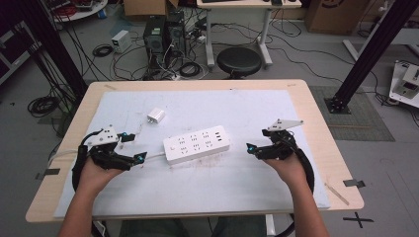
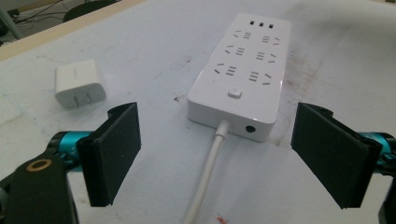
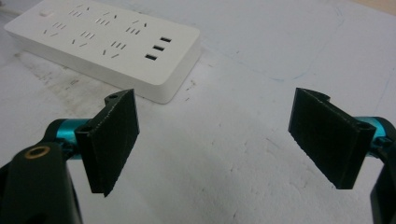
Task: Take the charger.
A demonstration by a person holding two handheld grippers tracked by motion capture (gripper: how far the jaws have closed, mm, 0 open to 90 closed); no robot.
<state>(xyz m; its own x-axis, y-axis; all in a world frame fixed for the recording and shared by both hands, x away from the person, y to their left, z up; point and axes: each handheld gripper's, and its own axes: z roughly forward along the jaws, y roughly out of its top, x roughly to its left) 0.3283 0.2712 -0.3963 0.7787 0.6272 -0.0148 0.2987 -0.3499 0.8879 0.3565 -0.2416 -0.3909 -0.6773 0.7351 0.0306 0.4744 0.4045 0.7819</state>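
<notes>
Here power strip [image 1: 197, 143] lies mid-table [image 1: 301, 106] between left gripper [image 1: 131, 148] and right gripper [image 1: 257, 145], jaws wide apart, nothing held; charger [image 1: 156, 116] behind, apart; cord [image 2: 208, 175] toward left gripper.

Between the two tongs lies a white power strip [image 1: 197, 143] with rows of dark grey socket slots, three black ports at one end and a white button at the other; its cord [image 2: 208, 175] is white too. Beyond the left tongs [image 1: 132, 147] sits a white charger [image 1: 155, 117] with silvery prongs. Both the left and the right tongs [image 1: 253, 148] are black with teal blue joints and a grey plate on top. The table [image 1: 316, 126] is pale wood under a white sheet [image 1: 257, 106] flecked with brownish stains.
</notes>
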